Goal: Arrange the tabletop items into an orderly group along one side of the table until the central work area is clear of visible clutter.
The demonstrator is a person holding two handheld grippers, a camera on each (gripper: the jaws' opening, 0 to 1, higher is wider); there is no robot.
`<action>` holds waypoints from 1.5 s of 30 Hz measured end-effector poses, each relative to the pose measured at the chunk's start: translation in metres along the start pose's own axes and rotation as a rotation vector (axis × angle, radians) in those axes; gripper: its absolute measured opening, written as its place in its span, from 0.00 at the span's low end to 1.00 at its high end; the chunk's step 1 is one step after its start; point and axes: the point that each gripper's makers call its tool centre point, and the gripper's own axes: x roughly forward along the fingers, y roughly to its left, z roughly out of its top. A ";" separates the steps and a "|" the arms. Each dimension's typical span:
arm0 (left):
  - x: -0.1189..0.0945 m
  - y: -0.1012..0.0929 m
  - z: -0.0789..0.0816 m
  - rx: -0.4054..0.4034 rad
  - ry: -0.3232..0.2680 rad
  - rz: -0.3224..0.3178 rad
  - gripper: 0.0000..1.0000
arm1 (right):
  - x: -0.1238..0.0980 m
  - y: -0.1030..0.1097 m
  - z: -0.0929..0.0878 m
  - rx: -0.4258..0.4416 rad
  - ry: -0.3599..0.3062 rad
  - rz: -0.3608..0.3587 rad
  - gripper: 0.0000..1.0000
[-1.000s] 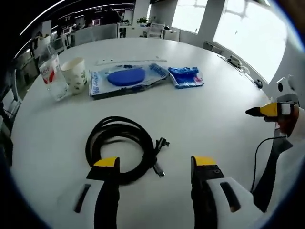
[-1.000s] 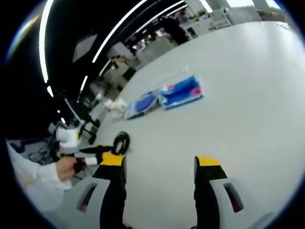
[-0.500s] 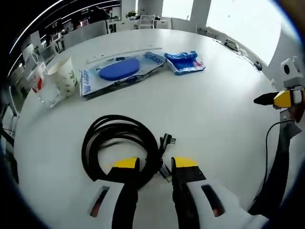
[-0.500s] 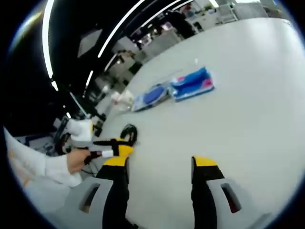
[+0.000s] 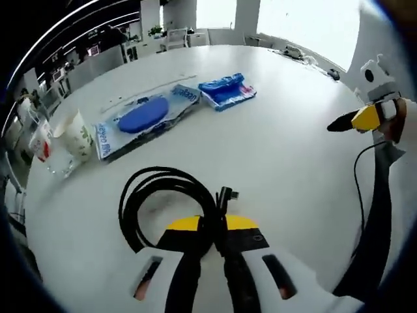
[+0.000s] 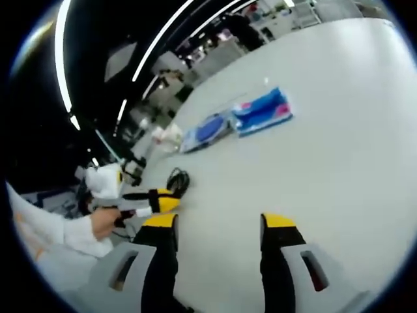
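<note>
Now the left gripper [image 5: 214, 225] is pinched tight on the black cable [image 5: 171, 202] low in the frame on the white desk [image 5: 287, 150]. Meanwhile the right gripper [image 6: 218, 222] is wide open, holding nothing.

Left gripper view low and close over the bench [image 5: 287, 150], right gripper view higher, tilted, both sharing the blue packets [image 5: 227, 90] [image 6: 264, 112] beyond the fingers
</note>
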 end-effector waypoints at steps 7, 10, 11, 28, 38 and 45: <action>-0.014 -0.022 0.030 0.188 -0.069 0.006 0.07 | 0.005 0.013 0.005 0.064 -0.001 0.042 0.47; -0.017 -0.036 0.044 0.283 -0.096 -0.005 0.07 | 0.012 0.028 0.012 0.153 -0.012 0.111 0.49; -0.019 -0.040 0.049 0.301 -0.108 -0.008 0.07 | 0.015 0.033 0.014 0.186 -0.011 0.134 0.51; -0.021 -0.088 0.077 0.637 -0.164 -0.048 0.08 | 0.050 0.055 0.026 0.256 0.096 0.151 0.15; -0.014 -0.086 0.082 0.583 -0.184 -0.019 0.13 | 0.049 0.058 0.040 0.244 0.064 0.169 0.00; -0.027 -0.073 0.091 0.372 -0.273 -0.032 0.13 | 0.049 0.069 0.053 0.232 0.055 0.224 0.00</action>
